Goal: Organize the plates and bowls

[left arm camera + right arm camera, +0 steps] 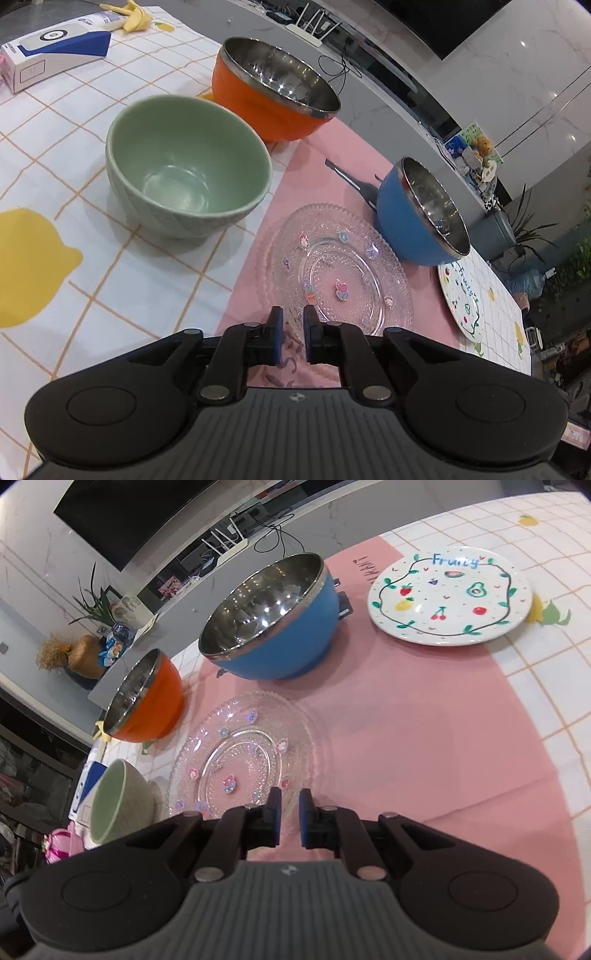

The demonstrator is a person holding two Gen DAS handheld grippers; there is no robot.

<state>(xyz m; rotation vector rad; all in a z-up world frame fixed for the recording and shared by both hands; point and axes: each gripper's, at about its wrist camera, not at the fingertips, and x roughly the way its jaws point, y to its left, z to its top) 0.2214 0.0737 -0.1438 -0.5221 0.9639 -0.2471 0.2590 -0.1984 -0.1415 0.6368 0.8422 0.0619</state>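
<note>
Non-task items on and around the desk, both wrist views.
White checked cloth (110, 280) with yellow lemon prints covers the desk; pink mat (424, 738) lies over it. White-and-blue box (55, 55) at the far left corner, crumpled yellow cloth (135, 16) just beyond it. Black-handled utensil (351, 181) lies on the mat, partly hidden. White router (231, 544) with cables on the rear counter, dark screen (147, 513) above it. Potted plant (94, 605) and straw figure (74, 657) stand on the counter.
</note>
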